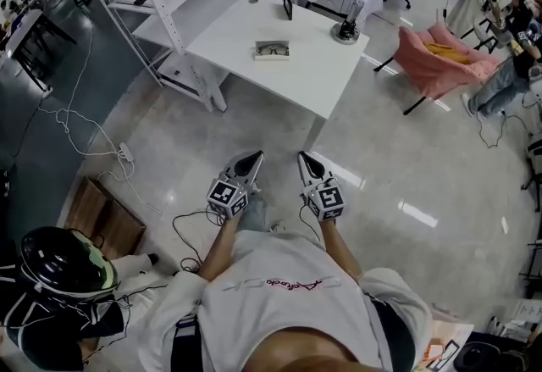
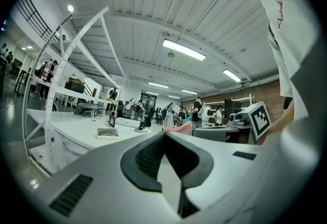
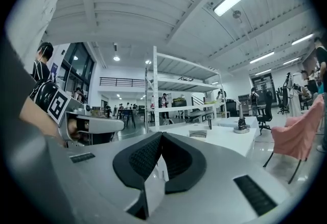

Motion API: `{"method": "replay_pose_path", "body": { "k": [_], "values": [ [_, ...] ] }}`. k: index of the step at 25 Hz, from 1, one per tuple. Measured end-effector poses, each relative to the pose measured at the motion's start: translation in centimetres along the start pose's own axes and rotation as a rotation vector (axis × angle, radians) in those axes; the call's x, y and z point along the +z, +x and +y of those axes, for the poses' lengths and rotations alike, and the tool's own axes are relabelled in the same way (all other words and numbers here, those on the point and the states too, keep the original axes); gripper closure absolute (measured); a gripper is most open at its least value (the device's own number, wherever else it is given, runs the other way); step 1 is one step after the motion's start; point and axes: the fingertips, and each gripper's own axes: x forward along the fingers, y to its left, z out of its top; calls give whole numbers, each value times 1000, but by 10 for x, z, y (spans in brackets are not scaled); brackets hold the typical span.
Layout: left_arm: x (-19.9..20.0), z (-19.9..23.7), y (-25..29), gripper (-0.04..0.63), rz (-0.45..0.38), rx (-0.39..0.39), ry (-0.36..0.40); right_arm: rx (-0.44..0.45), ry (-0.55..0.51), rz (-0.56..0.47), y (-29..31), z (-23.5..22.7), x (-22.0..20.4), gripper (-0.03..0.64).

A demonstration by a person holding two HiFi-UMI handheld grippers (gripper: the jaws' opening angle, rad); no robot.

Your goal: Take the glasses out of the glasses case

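Well short of the white table (image 1: pixel 246 19), both grippers are held level above the floor, pointing toward it; the left gripper (image 1: pixel 252 160) has its jaws pressed together on nothing; the right gripper (image 1: pixel 305 161) is likewise closed and empty; the glasses case (image 1: pixel 272 49) lies near the table's middle, dark glasses (image 1: pixel 272 48) inside it; a pink chair (image 1: pixel 440 61) stands off the table's right end.
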Motion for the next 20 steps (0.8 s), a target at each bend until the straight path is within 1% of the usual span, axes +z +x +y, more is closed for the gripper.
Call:
{"method": "replay_pose_path", "body": {
  "k": [3,8,14,20],
  "values": [
    [-4,8,8,569,-3,12,-15,3,2,1,6,-6,-4,620],
    [5,20,28,569,-12,6,-8,-5,8,6,22,-22,-6,620],
    [11,52,59,569,-23,-6,-21,-3,-6,10,62,-41,-1,620],
    [20,89,94,569,-21,-27,-29,-29,-17,7,104,-66,4,620]
  ]
}}
